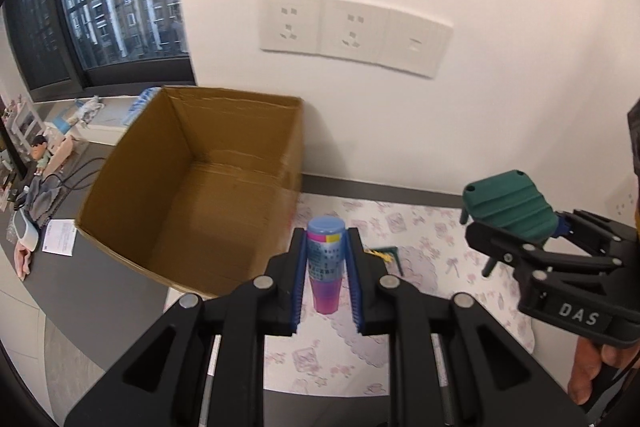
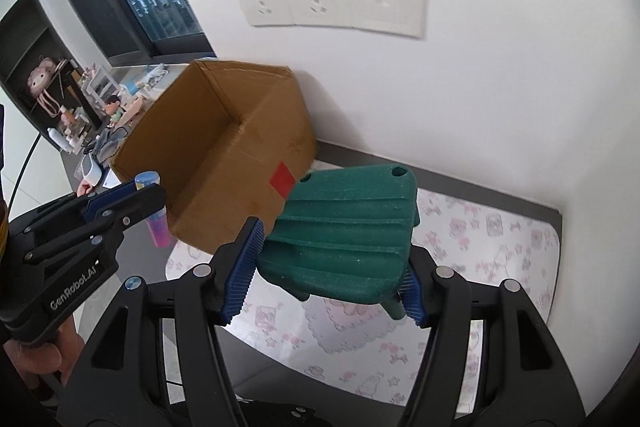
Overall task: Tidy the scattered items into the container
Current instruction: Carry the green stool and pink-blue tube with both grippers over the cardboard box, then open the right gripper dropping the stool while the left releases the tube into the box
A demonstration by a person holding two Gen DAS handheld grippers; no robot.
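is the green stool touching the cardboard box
Apart. In the left wrist view the green stool, held in the right hand-held gripper, hangs well clear of the cardboard box, with mat between them.

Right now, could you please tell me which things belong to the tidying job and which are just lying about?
Job: cardboard box; pink tube in left tool; green stool in right tool.
Lying about: figurine; paper slip; wall sockets.

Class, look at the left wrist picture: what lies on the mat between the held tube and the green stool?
A small green angled piece with a yellow bit lies on the floral mat, between the tube and the stool.
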